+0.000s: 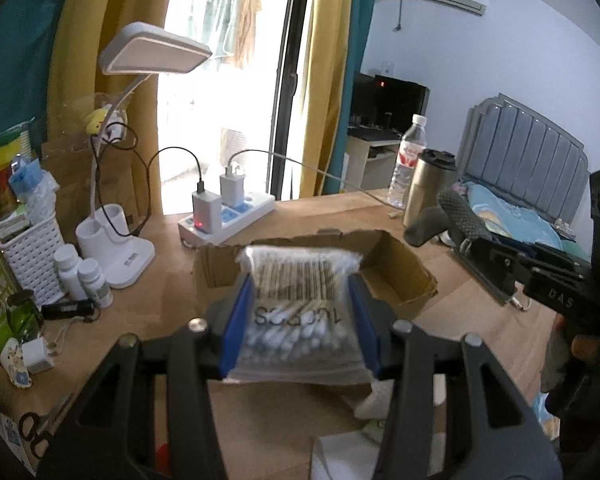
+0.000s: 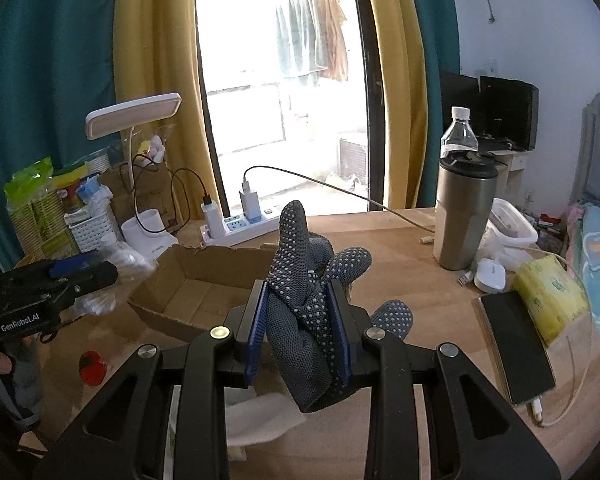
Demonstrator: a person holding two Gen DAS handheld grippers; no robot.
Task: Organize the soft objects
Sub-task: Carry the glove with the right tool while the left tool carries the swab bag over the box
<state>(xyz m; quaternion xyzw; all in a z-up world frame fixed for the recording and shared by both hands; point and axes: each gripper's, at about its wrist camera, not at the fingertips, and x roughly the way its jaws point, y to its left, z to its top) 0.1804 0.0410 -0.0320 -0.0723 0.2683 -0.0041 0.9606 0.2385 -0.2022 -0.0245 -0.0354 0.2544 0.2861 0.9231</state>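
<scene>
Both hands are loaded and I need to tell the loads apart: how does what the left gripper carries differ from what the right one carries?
The left gripper holds a clear bag of cotton swabs; the right gripper holds a grey dotted glove. The bag is flat, see-through and printed with a barcode; the glove is dark knit, crumpled, fingers sticking up. The bag needs wider jaws than the glove. Both are soft, clamped between blue pads, and held up near the open cardboard box.

The bag of cotton swabs looked blurry, so its upside-down writing was hard to read. The gripper arms hid part of the white cloth. The gray glove covered some of the cardboard box. The picture's edge cut off the bed.
</scene>
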